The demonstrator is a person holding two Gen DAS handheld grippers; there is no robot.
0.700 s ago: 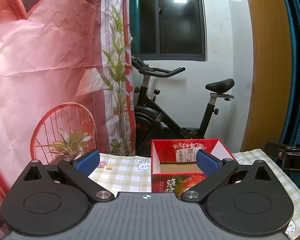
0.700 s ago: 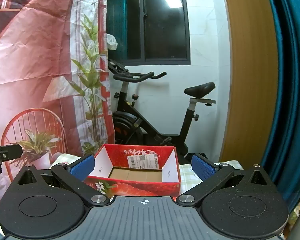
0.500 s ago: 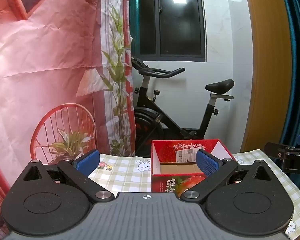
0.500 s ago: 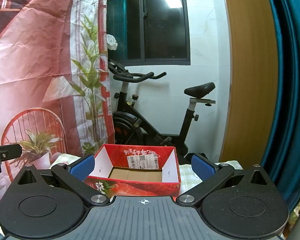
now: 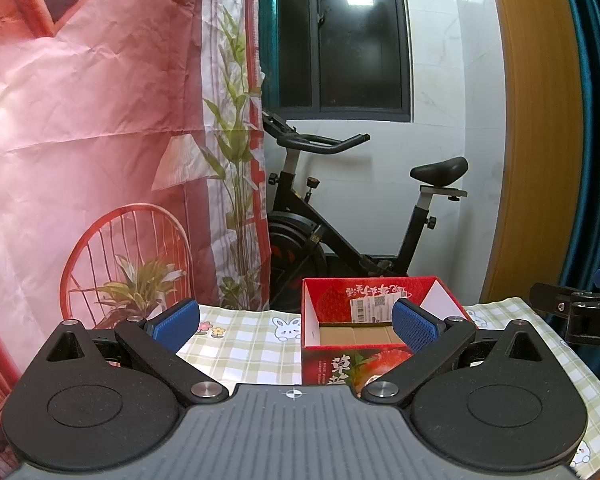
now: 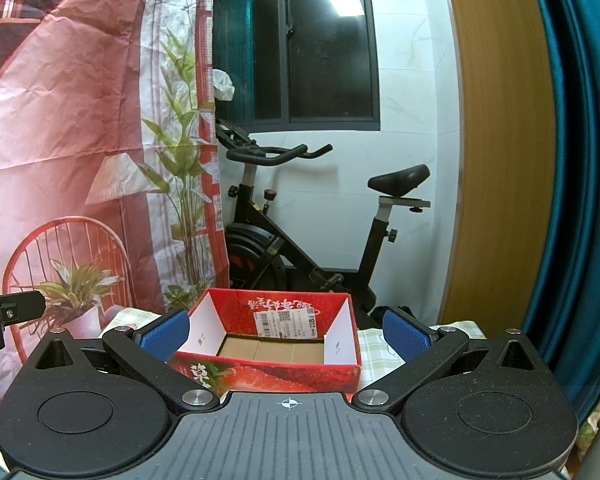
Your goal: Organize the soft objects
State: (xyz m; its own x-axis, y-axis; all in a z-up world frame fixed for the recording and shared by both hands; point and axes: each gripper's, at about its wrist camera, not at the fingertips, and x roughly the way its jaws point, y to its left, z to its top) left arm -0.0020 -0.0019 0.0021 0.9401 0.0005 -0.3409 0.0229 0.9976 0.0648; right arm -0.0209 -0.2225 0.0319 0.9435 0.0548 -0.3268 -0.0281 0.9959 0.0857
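Note:
A red cardboard box (image 5: pixel 364 316) printed with strawberries stands open and empty on the checked tablecloth (image 5: pixel 244 344); it also shows in the right wrist view (image 6: pixel 276 340). My left gripper (image 5: pixel 296 322) is open and empty, raised in front of the box. My right gripper (image 6: pixel 286 334) is open and empty, with the box between its blue pads (image 6: pixel 406 336). The right gripper's tip shows in the left wrist view (image 5: pixel 572 312). No soft objects are in view.
A black exercise bike (image 5: pixel 340 220) stands behind the table by the white wall. A pink printed backdrop (image 5: pixel 100 120) hangs on the left. A wooden panel (image 6: pixel 500 160) and teal curtain (image 6: pixel 580 160) are on the right.

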